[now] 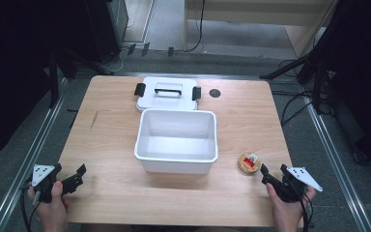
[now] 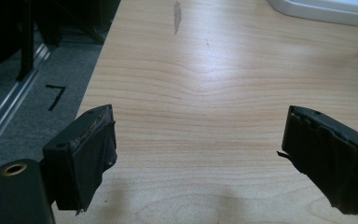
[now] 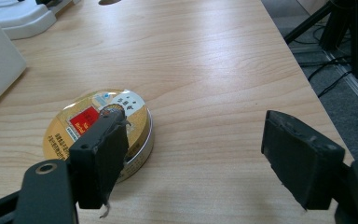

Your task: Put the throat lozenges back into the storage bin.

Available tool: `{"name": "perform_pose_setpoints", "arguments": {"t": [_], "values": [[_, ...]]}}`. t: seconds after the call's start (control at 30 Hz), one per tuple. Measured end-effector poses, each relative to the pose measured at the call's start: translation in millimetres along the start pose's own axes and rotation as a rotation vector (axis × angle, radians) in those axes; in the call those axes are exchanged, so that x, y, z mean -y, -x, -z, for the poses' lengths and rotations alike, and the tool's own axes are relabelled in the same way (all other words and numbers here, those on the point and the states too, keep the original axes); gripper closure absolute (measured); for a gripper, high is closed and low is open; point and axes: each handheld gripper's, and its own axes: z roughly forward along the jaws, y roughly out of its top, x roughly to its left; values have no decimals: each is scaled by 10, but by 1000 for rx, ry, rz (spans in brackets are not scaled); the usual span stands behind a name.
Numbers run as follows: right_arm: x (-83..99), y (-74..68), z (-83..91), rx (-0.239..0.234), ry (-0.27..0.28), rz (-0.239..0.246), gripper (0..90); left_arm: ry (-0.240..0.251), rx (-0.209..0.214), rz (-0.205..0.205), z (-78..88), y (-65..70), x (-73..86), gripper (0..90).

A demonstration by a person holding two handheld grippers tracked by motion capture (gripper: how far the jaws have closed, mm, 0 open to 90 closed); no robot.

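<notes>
Your grippers [image 1: 72,180] [image 1: 270,179] are black, each topped by a grey three-cornered plate [image 1: 42,173]; worn black tape wraps the pads [image 2: 91,156], and cables [image 1: 25,212] trail.

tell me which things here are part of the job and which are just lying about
Part of the job:
- round gold tin, beside the right tool, whose jaws are open
- white plastic bin, open and empty

Lying about:
- white lid with black handle and clips, behind the bin
- left tool, open over bare table
- dark round hole in the tabletop
</notes>
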Motion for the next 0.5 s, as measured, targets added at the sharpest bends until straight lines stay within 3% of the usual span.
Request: {"name": "perform_pose_setpoints", "arguments": {"t": [0.13, 0.23, 0.3, 0.5], "values": [[-6, -14, 2, 6, -8, 10, 231, 1, 15, 7, -4, -5, 1, 103], [-30, -15, 13, -14, -20, -29, 232, -6, 30, 13, -1, -15, -1, 103], [-50, -40, 16, -1, -41, -19, 230, -4, 36, 15, 0, -18, 0, 103], [-194, -149, 62, 13, -101, 83, 223, -1, 43, 6, -1, -11, 4, 112]]}}
